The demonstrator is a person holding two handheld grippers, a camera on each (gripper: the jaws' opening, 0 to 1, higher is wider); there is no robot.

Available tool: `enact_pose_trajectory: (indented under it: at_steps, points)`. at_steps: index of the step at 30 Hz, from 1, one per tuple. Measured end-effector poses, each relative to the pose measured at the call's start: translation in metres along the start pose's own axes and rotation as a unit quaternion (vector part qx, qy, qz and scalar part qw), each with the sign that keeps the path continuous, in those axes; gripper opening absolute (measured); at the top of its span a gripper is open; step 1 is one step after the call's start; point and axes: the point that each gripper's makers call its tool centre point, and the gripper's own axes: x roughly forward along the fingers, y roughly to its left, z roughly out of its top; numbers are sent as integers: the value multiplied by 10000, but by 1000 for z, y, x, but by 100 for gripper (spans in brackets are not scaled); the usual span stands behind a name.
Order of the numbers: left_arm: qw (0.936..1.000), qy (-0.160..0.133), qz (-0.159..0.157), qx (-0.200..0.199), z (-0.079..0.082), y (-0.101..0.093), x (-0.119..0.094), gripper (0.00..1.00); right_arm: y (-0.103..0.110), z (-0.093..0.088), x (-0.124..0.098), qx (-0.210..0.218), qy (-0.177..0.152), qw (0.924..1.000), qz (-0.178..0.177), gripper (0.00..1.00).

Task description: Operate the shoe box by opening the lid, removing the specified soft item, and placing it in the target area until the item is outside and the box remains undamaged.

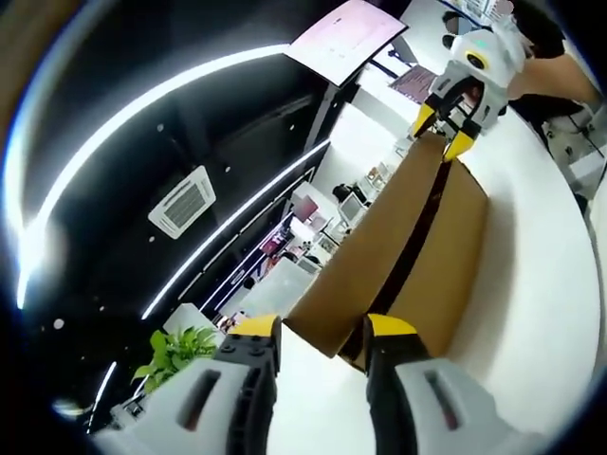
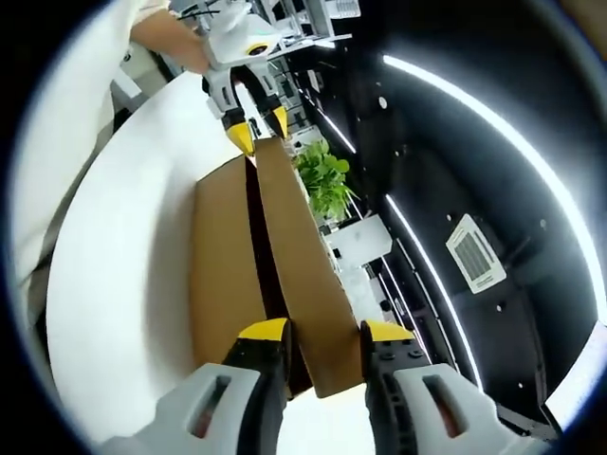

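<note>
A brown cardboard shoe box (image 1: 453, 248) lies on a white table (image 1: 531, 313). Its lid (image 1: 379, 237) is tilted up on one long side, and a dark gap runs between lid and box. My left gripper (image 1: 324, 327) has the near end of the lid between its yellow-tipped jaws. My right gripper (image 1: 442, 131) grips the far end of the lid. In the right gripper view the lid (image 2: 294, 256) runs from my right gripper (image 2: 323, 330) to the left gripper (image 2: 260, 130), with the box (image 2: 223, 265) beside it. The inside of the box is hidden.
The white table (image 2: 114, 284) curves around the box. A green potted plant (image 2: 324, 180) stands past the table's edge. A person's hand (image 2: 175, 43) holds the left gripper. Overhead are a dark ceiling with light strips (image 1: 142, 104) and an air vent (image 1: 182, 201).
</note>
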Motion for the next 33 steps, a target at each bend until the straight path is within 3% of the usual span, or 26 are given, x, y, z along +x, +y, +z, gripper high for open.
enact_pose_trajectory:
  at_steps: [8, 23, 25, 27, 30, 33]
  points:
    - [9999, 46, 107, -14, -1, 4, 0, 29, -7, 2, -1, 271, -74, 9993, -228, 28]
    - [9997, 14, 253, -55, 0, 8, 0, 32, -9, 7, 2, 395, -91, 9982, -452, 31]
    - [9996, 24, 258, -82, 0, 9, 0, 33, -18, -2, 0, 596, 165, 9949, -798, 41]
    - [9996, 48, 255, -103, -2, 9, 0, 36, -20, -7, 1, 839, 237, 9922, -889, 47]
    - [9992, 33, 315, -246, -2, 13, 0, 38, -22, -11, 1, 1434, 174, 9849, -956, 50]
    - [9986, 17, 326, -410, -2, 15, 0, 40, -24, -13, 0, 1617, 162, 9818, -986, 51]
